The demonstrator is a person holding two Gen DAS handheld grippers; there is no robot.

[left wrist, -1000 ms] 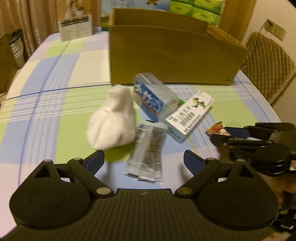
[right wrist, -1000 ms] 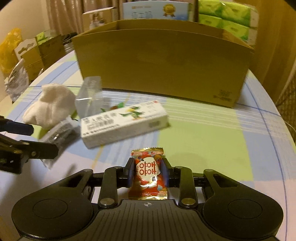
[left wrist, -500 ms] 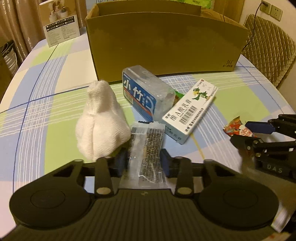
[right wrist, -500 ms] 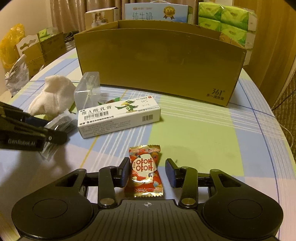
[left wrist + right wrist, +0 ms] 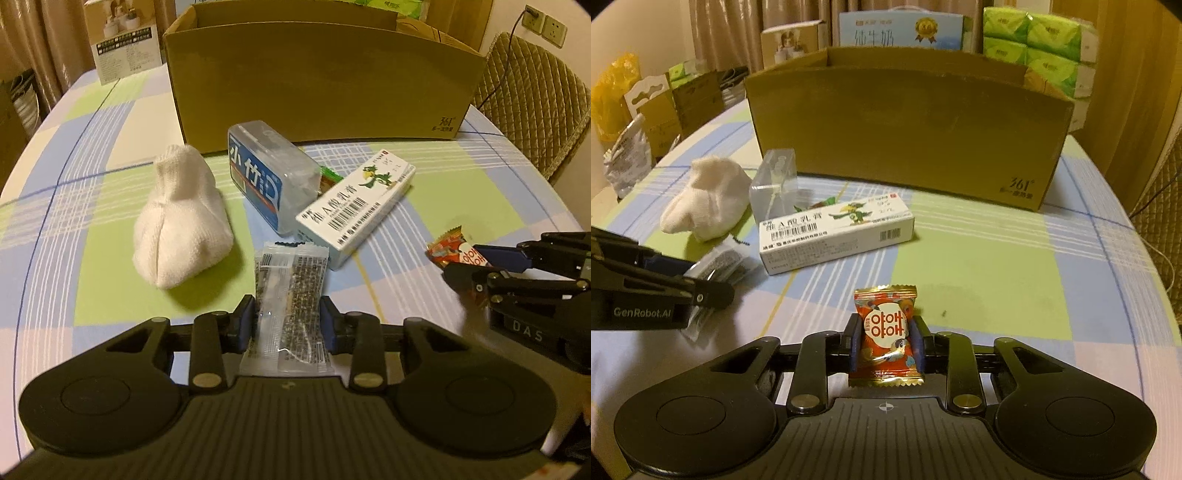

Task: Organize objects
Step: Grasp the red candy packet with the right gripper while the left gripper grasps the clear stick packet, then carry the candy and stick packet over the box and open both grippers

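My left gripper (image 5: 288,317) is shut on a clear sachet with dark print (image 5: 291,280), which lies on the checked tablecloth (image 5: 92,266). My right gripper (image 5: 884,339) is shut on a red candy wrapper (image 5: 884,321); the candy (image 5: 448,251) also shows at the right edge of the left wrist view. Between the grippers and the open cardboard box (image 5: 321,81) lie a white rolled sock (image 5: 181,214), a clear plastic case with a blue label (image 5: 266,177) and a white ointment carton (image 5: 358,206).
A padded chair (image 5: 528,103) stands right of the table. Behind the cardboard box are green tissue packs (image 5: 1034,48) and a blue-and-white milk carton (image 5: 901,33). Small boxes and bags (image 5: 657,110) crowd the far left beyond the table edge.
The left gripper's jaws went from wide open to shut on the sachet. The right gripper's jaws opened briefly around the candy and closed on it again.
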